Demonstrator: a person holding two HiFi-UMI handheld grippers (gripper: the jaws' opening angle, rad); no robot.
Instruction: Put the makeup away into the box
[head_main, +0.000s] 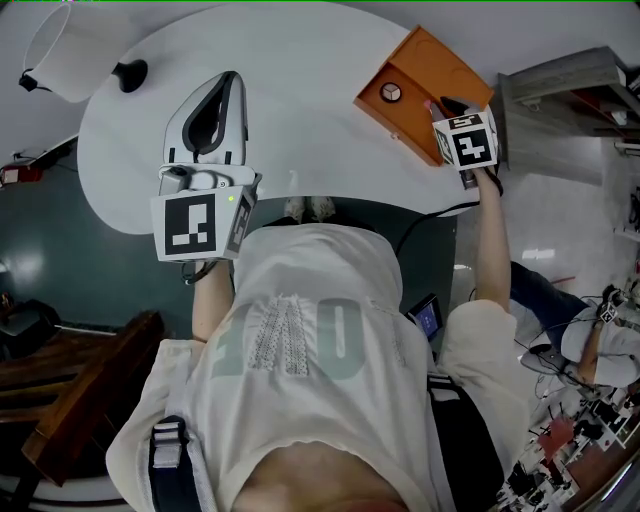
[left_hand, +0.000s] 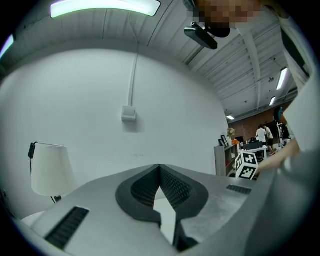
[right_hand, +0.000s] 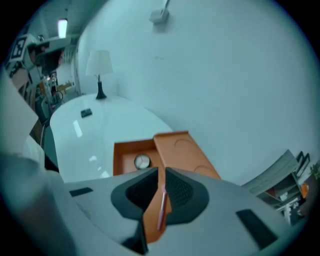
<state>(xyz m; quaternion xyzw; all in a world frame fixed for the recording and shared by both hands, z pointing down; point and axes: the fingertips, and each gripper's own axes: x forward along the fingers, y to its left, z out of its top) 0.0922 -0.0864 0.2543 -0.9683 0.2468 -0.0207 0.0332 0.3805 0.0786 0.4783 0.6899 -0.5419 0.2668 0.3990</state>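
The orange box (head_main: 404, 122) lies open on the white table (head_main: 300, 60) at the far right, its lid (head_main: 437, 58) folded back. A round compact (head_main: 390, 93) sits inside the box (right_hand: 125, 155), and it shows again as a compact (right_hand: 142, 161) in the right gripper view. My right gripper (head_main: 447, 103) hangs above the box, pointing steeply down. Its jaws (right_hand: 161, 172) stand slightly apart; a thin pink stick (right_hand: 160, 207) shows in the gap against the orange, beside the right pad, unclamped. My left gripper (head_main: 232, 85) is held level over the table, its tips (left_hand: 160, 167) together and empty.
A white lamp (head_main: 68, 50) stands at the table's far left corner. A small black object (right_hand: 86, 113) lies on the table beyond the box. A grey shelf unit (head_main: 560, 90) stands right of the table. People work at benches in the background.
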